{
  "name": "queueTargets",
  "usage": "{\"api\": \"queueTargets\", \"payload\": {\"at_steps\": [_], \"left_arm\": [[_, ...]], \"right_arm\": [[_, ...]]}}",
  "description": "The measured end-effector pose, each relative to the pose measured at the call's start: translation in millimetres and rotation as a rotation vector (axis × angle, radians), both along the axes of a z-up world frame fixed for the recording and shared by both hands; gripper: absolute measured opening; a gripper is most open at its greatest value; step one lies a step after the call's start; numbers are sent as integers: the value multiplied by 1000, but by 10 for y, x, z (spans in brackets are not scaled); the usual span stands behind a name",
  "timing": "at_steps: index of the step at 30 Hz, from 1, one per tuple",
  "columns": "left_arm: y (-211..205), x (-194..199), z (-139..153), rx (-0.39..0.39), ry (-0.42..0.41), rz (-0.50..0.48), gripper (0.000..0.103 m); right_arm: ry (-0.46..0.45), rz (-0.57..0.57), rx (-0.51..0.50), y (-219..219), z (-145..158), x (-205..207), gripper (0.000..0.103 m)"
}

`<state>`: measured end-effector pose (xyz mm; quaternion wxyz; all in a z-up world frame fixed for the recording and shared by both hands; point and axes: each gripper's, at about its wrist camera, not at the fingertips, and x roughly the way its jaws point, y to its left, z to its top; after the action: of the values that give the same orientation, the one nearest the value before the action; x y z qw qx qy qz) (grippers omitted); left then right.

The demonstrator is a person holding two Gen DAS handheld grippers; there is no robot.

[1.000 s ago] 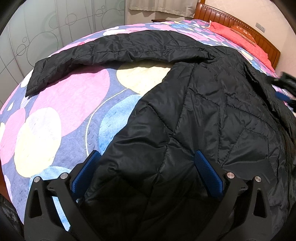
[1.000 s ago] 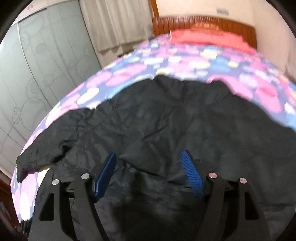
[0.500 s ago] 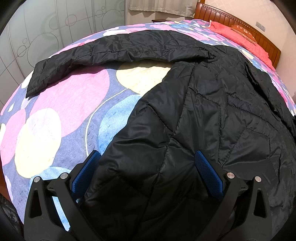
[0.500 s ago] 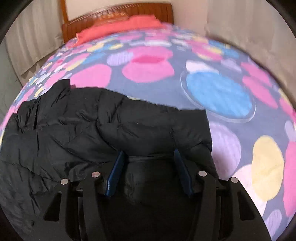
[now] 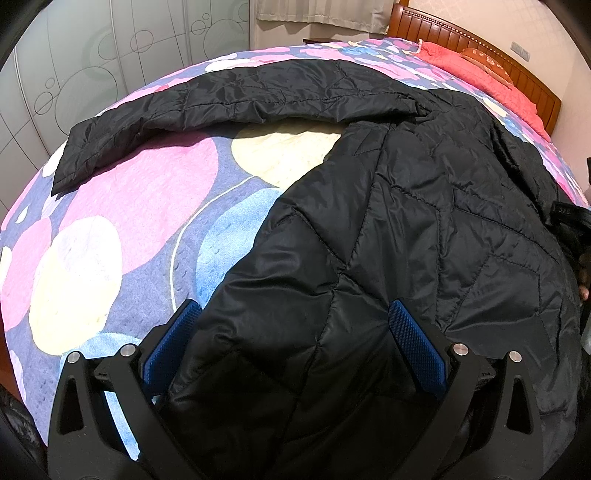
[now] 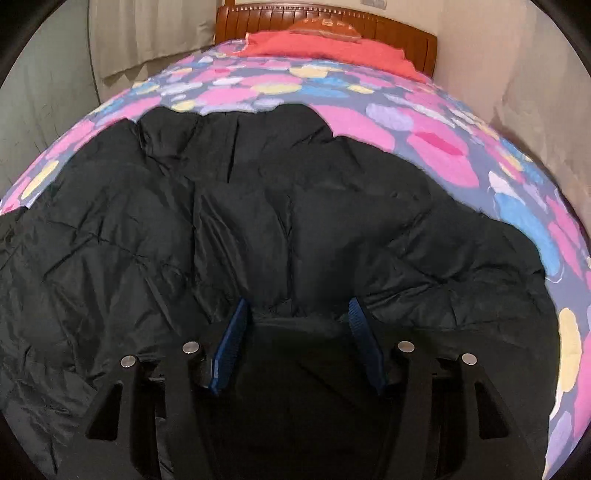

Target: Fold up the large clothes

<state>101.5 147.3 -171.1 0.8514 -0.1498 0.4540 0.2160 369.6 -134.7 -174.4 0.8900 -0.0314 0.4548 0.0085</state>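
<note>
A black quilted jacket (image 5: 406, 221) lies spread on the bedspread (image 5: 129, 206), with one sleeve (image 5: 184, 99) stretched out to the left. My left gripper (image 5: 293, 310) is open wide over the jacket's near edge, the fabric lying loose between its blue pads (image 5: 413, 343). In the right wrist view the jacket (image 6: 258, 221) fills the middle. My right gripper (image 6: 297, 306) stands about half open low over it, with dark fabric between the fingers and no pinch visible. A dark part of the right gripper and a hand (image 5: 583, 288) show at the right edge of the left wrist view.
The bed runs to a wooden headboard (image 6: 325, 22) with a red cover (image 6: 332, 51) in front of it. Frosted wardrobe doors (image 5: 92, 55) stand to the left and a curtain (image 6: 147, 33) hangs behind. A wall (image 6: 517, 92) borders the bed's right side.
The right gripper's view swung from the jacket's right sleeve back toward the headboard and sank closer to the fabric. Its jaws are narrower than a second ago. The left gripper stayed put.
</note>
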Motion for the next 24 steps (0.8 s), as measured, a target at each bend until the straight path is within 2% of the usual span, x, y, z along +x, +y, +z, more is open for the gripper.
{"api": "queueTargets", "payload": {"at_steps": [4, 8, 10, 12, 13, 16, 20, 24], "left_arm": [[4, 6, -9, -1, -3, 0, 101], [1, 10, -8, 0, -2, 0, 101], [2, 7, -10, -1, -2, 0, 101], [2, 12, -9, 1, -1, 0, 101], [6, 15, -13, 2, 1, 0, 101], [31, 23, -14, 2, 3, -1, 101], [31, 11, -18, 5, 4, -1, 101], [13, 9, -17, 8, 5, -1, 101]], "right_arm": [[-30, -34, 64, -299, 216, -159, 57], [-111, -160, -17, -801, 342, -367, 57], [-66, -219, -37, -1049, 179, -304, 58], [-27, -201, -6, -1201, -74, -236, 58], [-39, -197, -4, -1209, -67, -246, 58], [-35, -172, -12, -1159, 59, -269, 58], [-61, -170, 97, -1267, 239, -580, 58], [-88, -191, 134, -1389, 327, -949, 58]]}}
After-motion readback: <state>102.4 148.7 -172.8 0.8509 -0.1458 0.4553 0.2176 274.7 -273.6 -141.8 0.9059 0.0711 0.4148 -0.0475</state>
